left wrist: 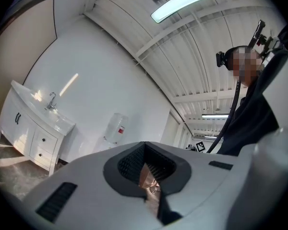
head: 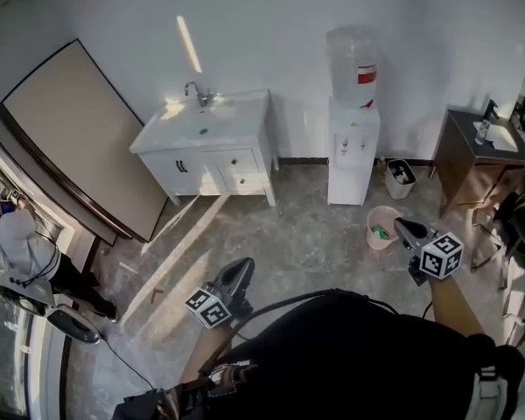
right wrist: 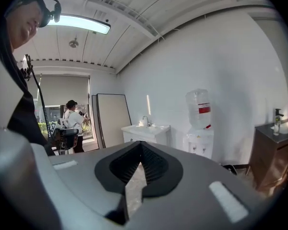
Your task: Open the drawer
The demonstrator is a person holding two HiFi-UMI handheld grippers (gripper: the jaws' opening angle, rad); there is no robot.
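Observation:
A white sink cabinet (head: 212, 151) stands against the far wall, with two small drawers (head: 238, 170) at its right and doors at its left; all look closed. The left gripper view shows the cabinet (left wrist: 33, 133) at the lower left, and in the right gripper view it (right wrist: 146, 132) is small at the centre. My left gripper (head: 241, 265) hovers over the floor well short of the cabinet, jaws shut and empty (left wrist: 145, 147). My right gripper (head: 401, 226) hangs further right, near the pink bucket, also shut with nothing in it (right wrist: 140, 150).
A water dispenser (head: 353, 138) stands right of the cabinet, with a small bin (head: 401, 178) and a pink bucket (head: 383, 227) beside it. A brown vanity (head: 481, 160) is at far right. A large board (head: 87, 138) leans at left; a person (head: 17, 252) is beyond it. White planks (head: 188, 243) lie on the floor.

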